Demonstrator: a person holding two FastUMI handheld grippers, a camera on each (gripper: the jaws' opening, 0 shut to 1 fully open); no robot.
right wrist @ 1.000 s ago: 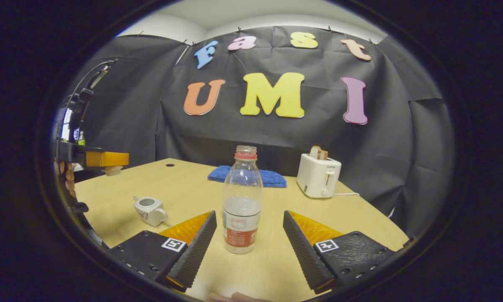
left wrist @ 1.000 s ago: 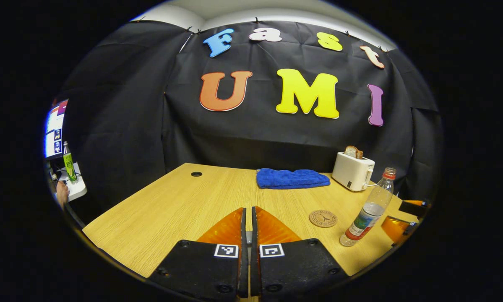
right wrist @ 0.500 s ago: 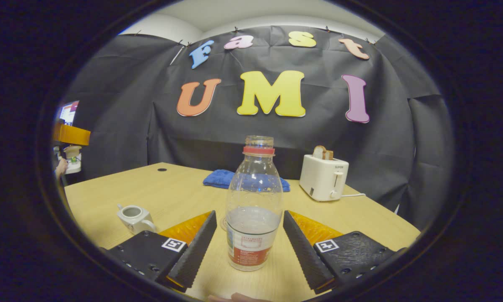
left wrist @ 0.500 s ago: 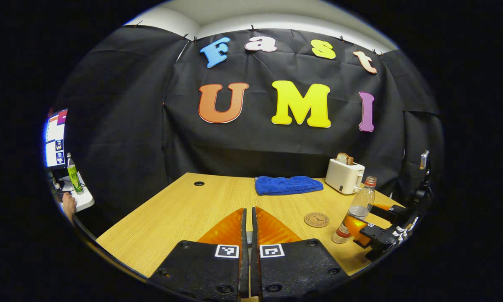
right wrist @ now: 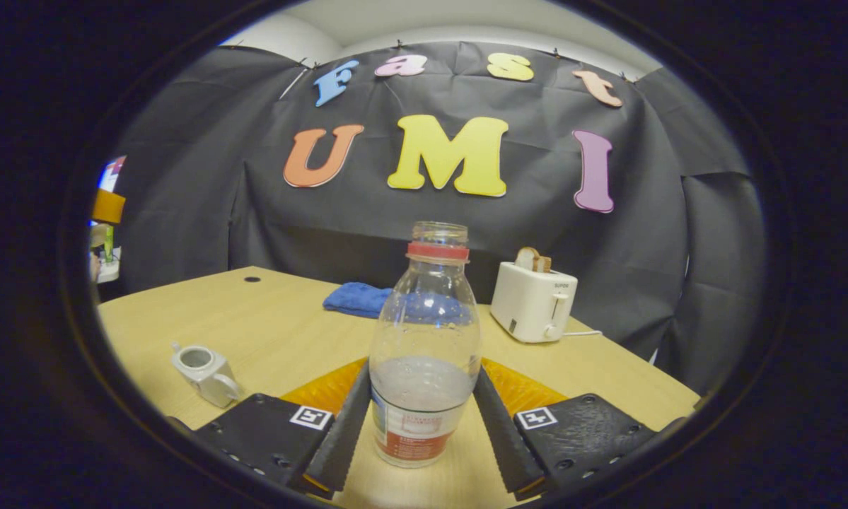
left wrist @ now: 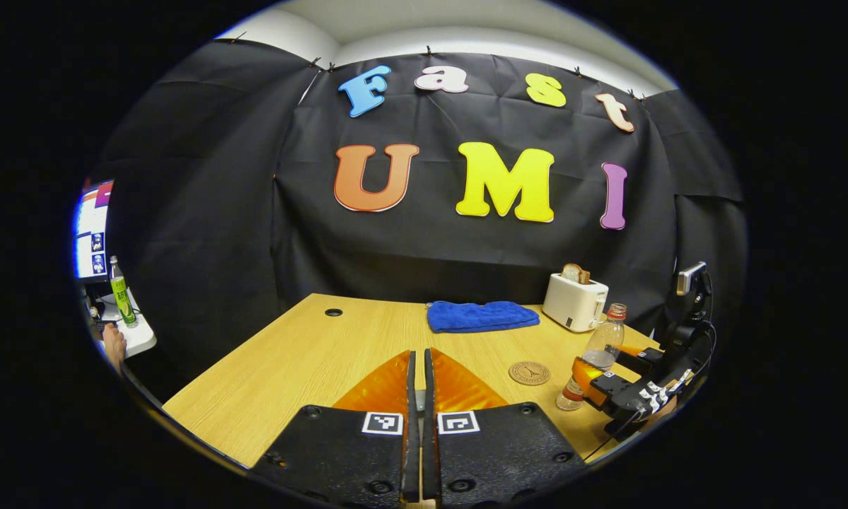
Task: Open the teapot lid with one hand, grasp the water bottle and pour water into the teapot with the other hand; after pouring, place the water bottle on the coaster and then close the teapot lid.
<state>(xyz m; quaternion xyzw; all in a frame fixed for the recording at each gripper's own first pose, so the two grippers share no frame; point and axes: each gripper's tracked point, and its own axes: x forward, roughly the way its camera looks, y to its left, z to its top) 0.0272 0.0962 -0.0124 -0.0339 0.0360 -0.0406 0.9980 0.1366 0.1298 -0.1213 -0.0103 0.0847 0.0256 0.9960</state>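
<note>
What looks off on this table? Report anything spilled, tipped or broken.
Nothing stands out. The water bottle stands upright and capless between the fingers of the right gripper; the teapot sits upright, lid off, with no spill on the table.

Brightness: even and fairly bright on the table (left wrist: 303, 353) — the booth wall (right wrist: 183, 212) stayed dark and matte
Source: overhead, judging by the pale ceiling strip (left wrist: 466, 39)
Shadows: soft, short
Glare: small highlights on the water bottle (right wrist: 425, 353)
Distortion: strong fisheye — table edges curved towards the rim
Focus: centres were sharp, outer margins softer and dimmer
Colour: right gripper view looked paler, slightly washed
</note>
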